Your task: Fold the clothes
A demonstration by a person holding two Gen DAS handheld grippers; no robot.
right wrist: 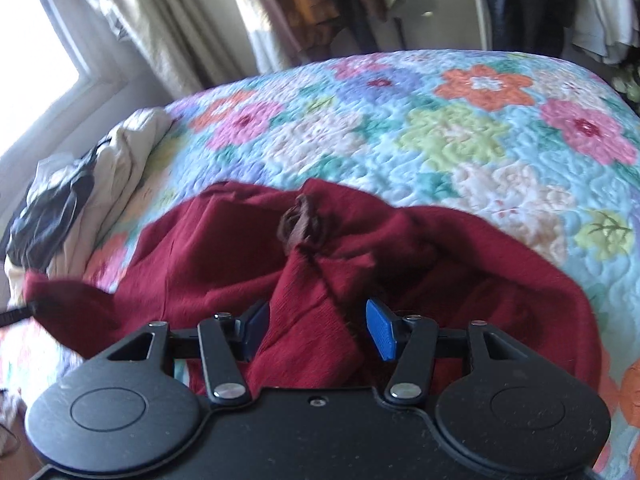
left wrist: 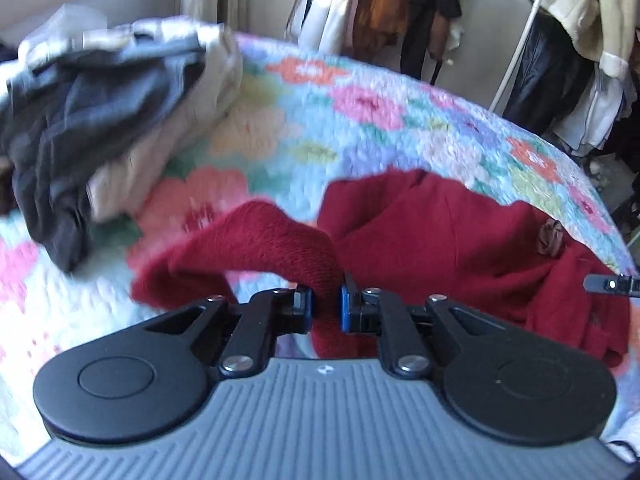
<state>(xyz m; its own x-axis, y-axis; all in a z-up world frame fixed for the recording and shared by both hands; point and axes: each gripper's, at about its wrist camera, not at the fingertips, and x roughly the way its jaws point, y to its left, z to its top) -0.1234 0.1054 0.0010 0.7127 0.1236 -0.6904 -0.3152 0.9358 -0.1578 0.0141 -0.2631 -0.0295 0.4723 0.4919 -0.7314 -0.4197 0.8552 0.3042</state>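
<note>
A dark red knit garment [left wrist: 432,232] lies crumpled on the floral quilt [left wrist: 320,120]. My left gripper [left wrist: 326,306] is shut on a ribbed red edge of it, lifted off the bed. In the right wrist view the same red garment [right wrist: 224,248] has a small brown fabric rosette [right wrist: 300,226] on it. My right gripper [right wrist: 318,328] has its blue pads [right wrist: 382,328] apart, with a fold of the red cloth between them. The right gripper's tip shows in the left wrist view [left wrist: 608,283] at the right edge.
A pile of grey, dark and cream clothes [left wrist: 100,120] sits at the left of the bed, also in the right wrist view [right wrist: 80,196]. Hanging clothes [left wrist: 560,60] and curtains [right wrist: 160,20] stand beyond the bed. A window [right wrist: 32,60] is at left.
</note>
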